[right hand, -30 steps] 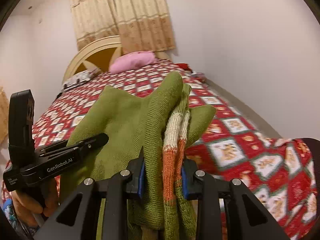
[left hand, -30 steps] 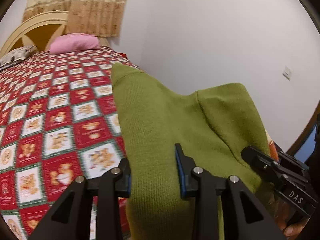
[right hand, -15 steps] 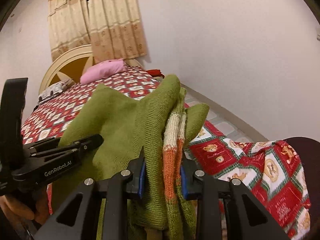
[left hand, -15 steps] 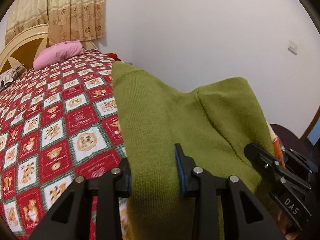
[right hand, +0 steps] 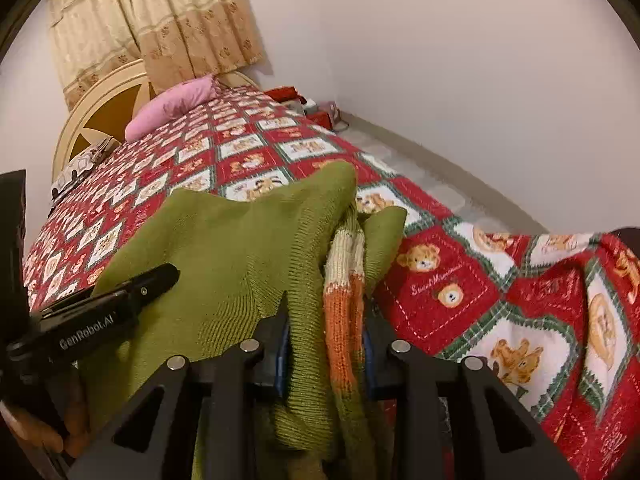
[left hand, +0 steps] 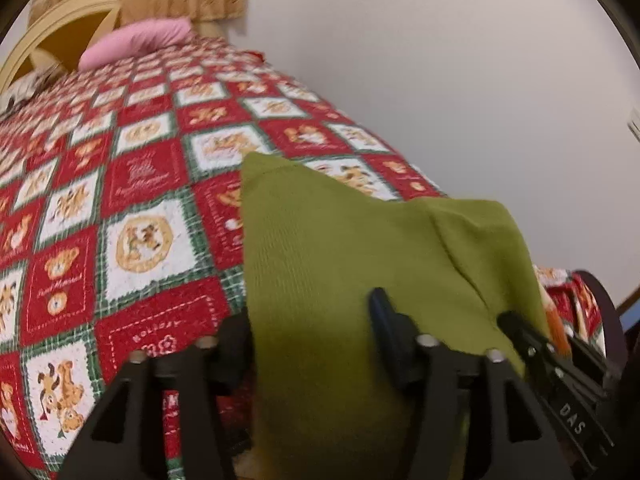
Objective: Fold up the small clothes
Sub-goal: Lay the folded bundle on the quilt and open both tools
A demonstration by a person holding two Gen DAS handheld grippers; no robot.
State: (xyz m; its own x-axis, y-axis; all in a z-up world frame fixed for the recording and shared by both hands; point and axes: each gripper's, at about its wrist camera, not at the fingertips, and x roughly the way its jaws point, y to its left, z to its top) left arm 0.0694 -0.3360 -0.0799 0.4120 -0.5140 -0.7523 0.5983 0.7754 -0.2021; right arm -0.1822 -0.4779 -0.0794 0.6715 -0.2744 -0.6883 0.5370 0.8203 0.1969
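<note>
- Dropped lower toward the bed (left hand: 152, 184) since a second ago; both grippers tilted down
- left gripper (left hand: 312, 332) and right gripper (right hand: 323, 336) both clenched on green sweater (right hand: 240, 248), held above bed
- Mid-carry, looks like; next probably laying it flat, smoothing before folding

Both grippers have tilted down toward the bedspread (left hand: 132, 184), which now fills more of each view behind the green sweater (left hand: 340, 264).

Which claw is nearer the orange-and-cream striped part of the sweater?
Right. The right claw is clamped on the orange-and-cream stripes; the left claw grips plain green sweater beside it.
</note>
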